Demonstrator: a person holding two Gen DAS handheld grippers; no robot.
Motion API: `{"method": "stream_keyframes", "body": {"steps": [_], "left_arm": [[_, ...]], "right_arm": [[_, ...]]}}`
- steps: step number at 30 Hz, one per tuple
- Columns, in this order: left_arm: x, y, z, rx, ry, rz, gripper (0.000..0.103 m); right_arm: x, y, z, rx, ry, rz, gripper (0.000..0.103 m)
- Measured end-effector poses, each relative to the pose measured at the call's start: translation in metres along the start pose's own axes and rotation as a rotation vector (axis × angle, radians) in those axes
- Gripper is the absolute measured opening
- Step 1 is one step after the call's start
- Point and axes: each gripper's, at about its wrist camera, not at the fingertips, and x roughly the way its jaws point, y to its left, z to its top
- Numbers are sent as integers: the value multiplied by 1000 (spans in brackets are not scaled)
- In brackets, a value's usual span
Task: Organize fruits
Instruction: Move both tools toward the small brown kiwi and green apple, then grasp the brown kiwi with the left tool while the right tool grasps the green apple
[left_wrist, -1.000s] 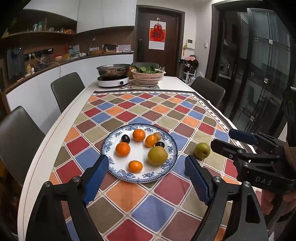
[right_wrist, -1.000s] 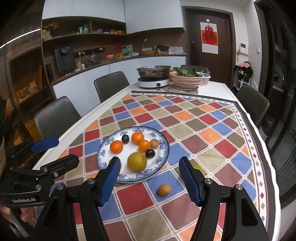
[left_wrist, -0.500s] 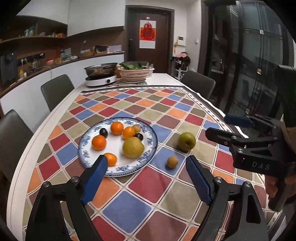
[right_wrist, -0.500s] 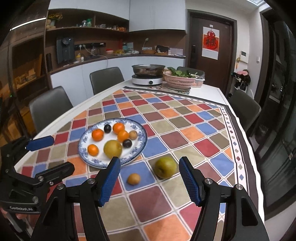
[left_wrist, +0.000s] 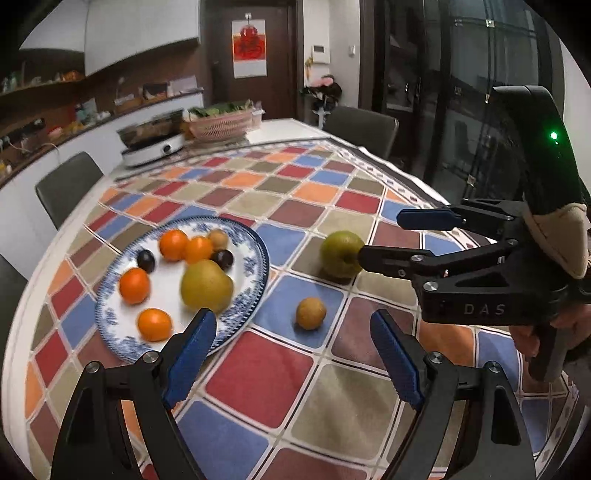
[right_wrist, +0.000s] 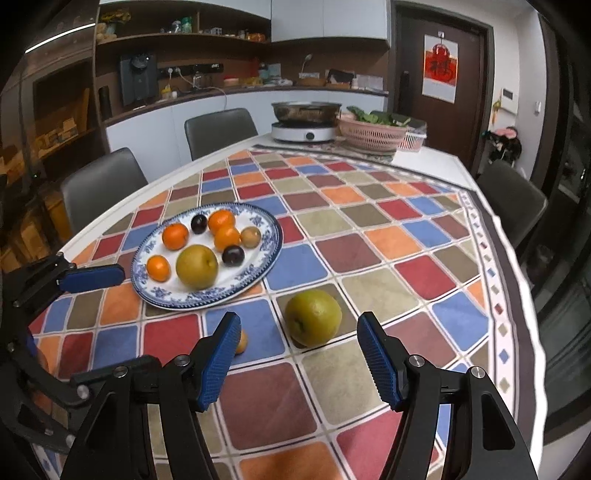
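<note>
Both grippers open and empty: right gripper (right_wrist: 295, 354) faces the green pear (right_wrist: 313, 317) ahead; an off-centre closure could roll it; left gripper (left_wrist: 293, 354) has just narrowed slightly.

Beyond my checked cloth (right_wrist: 369, 236), a steel pan (right_wrist: 306, 110) tops a white cooker (right_wrist: 305, 134) beside a pink basket (right_wrist: 371, 133) of greens.

Warm indoor light falls evenly from above, dim toward the shelves at upper left of both frames. Fruit on the plate (left_wrist: 255, 258) looks smeared by motion blur in the left wrist view; the right wrist view is sharper. Fisheye bending curves the counter (right_wrist: 424, 155) edges, and black vignette fills every corner. Glass doors (left_wrist: 461, 110) at upper right show faint reflections. A green indicator light (left_wrist: 553, 135) glows at right.
</note>
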Motion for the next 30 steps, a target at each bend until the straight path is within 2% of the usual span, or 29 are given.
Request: {"method": "stream_keyframes", "body": {"steps": [5,7,11,17,24,30], "left_arm": [[26,4,-1,-9,53,-27,74],[33,4,-1,2,61,-38,68],[45,2,0,19,76,-74,66],[59,2,3,47,101,-118,53],[71,5,3,21,134,-155,33],[78,7,3,-5,155,-182,27]], "right_arm": [[23,-11,-5,27,41,18,66],[31,-12,-7,26,57,23,66],[44,-14,-8,10,82,40,66],[58,-19,-6,20,101,47,65],[73,-20,-6,30,140,77,54],[80,-22,-7,56,155,98,50]]}}
